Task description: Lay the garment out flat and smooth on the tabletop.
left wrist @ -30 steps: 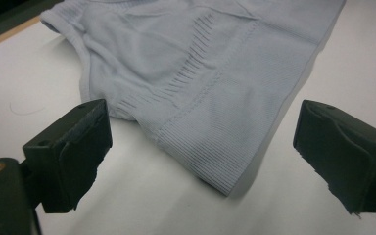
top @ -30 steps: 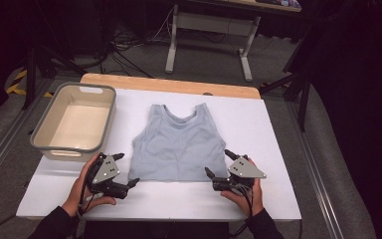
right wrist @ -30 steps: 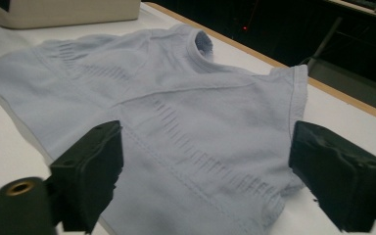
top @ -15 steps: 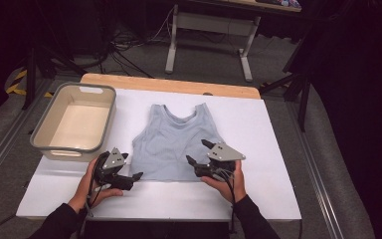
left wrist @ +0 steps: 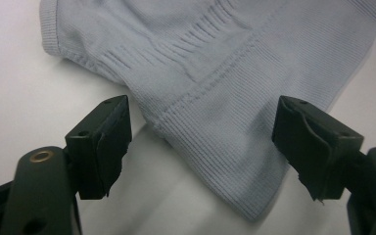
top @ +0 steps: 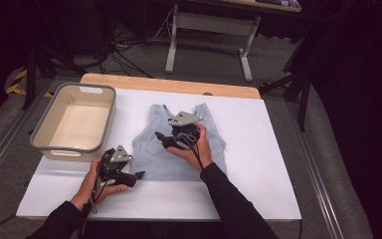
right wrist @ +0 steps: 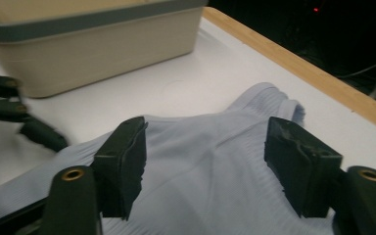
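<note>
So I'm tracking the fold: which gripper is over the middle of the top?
The right gripper is, above the grey top. The left gripper sits at its bottom corner.

White table [top: 258, 164]: tank top [top: 214, 144], bin [top: 45, 145]

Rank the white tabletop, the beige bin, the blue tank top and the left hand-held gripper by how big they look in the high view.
1. White tabletop, by far the largest.
2. Blue tank top and beige bin: too alike to rank.
3. Left hand-held gripper, clearly the smallest.
</note>
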`<state>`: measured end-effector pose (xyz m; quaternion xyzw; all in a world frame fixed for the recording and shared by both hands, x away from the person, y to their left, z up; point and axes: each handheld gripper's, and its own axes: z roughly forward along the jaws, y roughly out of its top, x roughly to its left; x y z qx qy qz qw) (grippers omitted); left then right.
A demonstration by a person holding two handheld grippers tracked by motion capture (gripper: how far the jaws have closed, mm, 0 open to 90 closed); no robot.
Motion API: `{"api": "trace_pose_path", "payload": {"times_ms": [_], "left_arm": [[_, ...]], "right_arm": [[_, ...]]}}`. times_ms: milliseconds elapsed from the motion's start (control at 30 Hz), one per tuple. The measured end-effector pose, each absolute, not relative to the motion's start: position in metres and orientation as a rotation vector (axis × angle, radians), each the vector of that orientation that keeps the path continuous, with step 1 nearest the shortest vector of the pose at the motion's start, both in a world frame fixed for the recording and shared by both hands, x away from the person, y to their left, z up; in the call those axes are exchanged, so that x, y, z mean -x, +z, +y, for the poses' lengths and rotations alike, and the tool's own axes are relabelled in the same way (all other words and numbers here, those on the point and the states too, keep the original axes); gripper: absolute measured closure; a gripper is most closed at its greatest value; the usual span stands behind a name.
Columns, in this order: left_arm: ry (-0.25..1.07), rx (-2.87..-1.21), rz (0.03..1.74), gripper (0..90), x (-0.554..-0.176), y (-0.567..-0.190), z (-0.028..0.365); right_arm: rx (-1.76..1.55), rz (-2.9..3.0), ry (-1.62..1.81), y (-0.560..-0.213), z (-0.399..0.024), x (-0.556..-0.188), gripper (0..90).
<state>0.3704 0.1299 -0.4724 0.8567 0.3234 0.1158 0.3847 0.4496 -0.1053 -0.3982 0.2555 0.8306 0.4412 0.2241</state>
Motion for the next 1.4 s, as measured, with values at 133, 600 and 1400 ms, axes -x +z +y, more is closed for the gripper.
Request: {"api": "trace_pose_path", "payload": {"times_ms": [133,600,1400], "left_arm": [[0.256,-2.183,0.816,31.6,-0.37,-0.472,0.132],[0.21,-2.175,0.787,62.9,-0.364,-0.471,0.132],[0.172,-2.182,0.734,81.6,-0.364,-0.471,0.13]], "right_arm": [[-0.757,2.318,1.183,-0.401,-0.095,-0.47,42.6],[-0.93,2.432,1.023,-0.43,-0.034,-0.517,48.4],[-1.082,2.454,0.822,-0.45,-0.031,-0.544,84.2]]}}
